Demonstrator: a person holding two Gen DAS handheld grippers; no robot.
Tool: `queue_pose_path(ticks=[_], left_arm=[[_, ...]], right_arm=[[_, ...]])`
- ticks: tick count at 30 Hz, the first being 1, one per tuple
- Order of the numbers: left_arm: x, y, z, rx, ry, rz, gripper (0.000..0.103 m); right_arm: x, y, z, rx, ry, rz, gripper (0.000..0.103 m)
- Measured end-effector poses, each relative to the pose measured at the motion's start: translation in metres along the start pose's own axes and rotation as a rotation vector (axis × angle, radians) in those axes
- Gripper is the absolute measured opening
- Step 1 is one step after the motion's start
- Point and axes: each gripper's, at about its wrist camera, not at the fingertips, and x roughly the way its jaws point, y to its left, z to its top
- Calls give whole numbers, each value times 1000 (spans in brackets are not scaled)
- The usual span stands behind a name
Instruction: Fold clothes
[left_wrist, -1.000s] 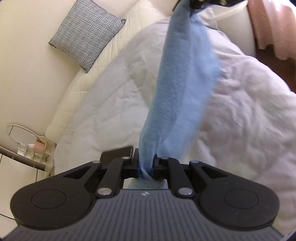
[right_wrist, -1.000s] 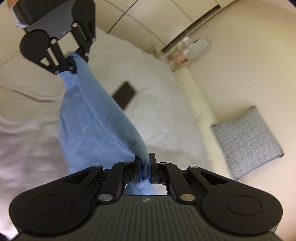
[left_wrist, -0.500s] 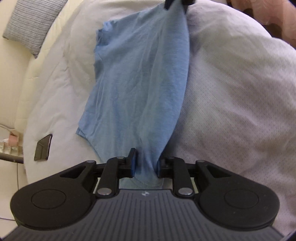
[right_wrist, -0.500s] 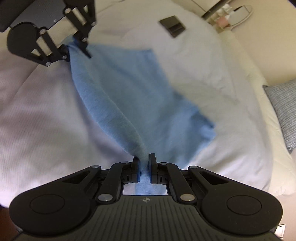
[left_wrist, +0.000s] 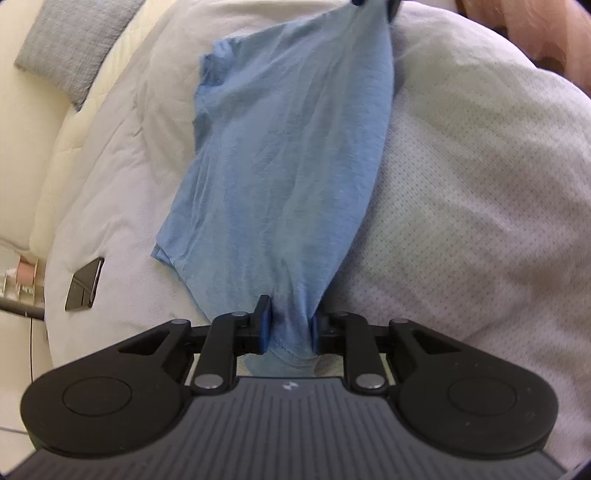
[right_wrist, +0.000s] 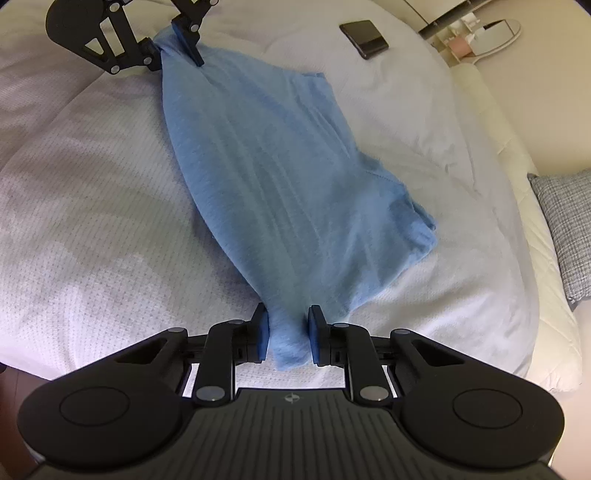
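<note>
Two grippers stand apart at opposite ends of the blue T-shirt, which lies across the white duvet mid-frame. Left gripper and right gripper jaws stand narrowly parted around bunched cloth, seemingly loosened after spreading it for folding.

This is a bedroom in a home. A bed with a white quilt fills the view. A grey checked cushion lies at its head, and an oval mirror stands beside it.

Right gripper cropped at the left view's top edge (jaws possibly apart), bedside clutter indistinct.
</note>
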Motion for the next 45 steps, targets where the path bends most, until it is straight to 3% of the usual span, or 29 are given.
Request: queue_pose_path(ticks=[11, 17, 25, 33, 36, 38, 45], left_arm=[[-12, -15, -19, -123, -83, 89, 23], [-17, -29, -33, -161, -133, 148, 23], [-28, -46, -55, -123, -200, 217, 23], [-20, -60, -57, -68, -249, 326, 22], [-20, -56, -58, -83, -249, 310, 20], [-20, -52, -59, -96, -248, 294, 12], [-21, -40, -62, -145, -244, 237, 7]], right_arm=[[1, 14, -10, 4, -41, -44, 19], [7, 34, -11, 11, -43, -126, 19], [11, 61, -10, 48, -61, -237, 19], [24, 82, -12, 33, -85, -354, 19], [26, 81, -14, 29, -101, -371, 16], [27, 79, -14, 32, -110, -375, 5], [22, 75, -18, 45, -144, -382, 0]])
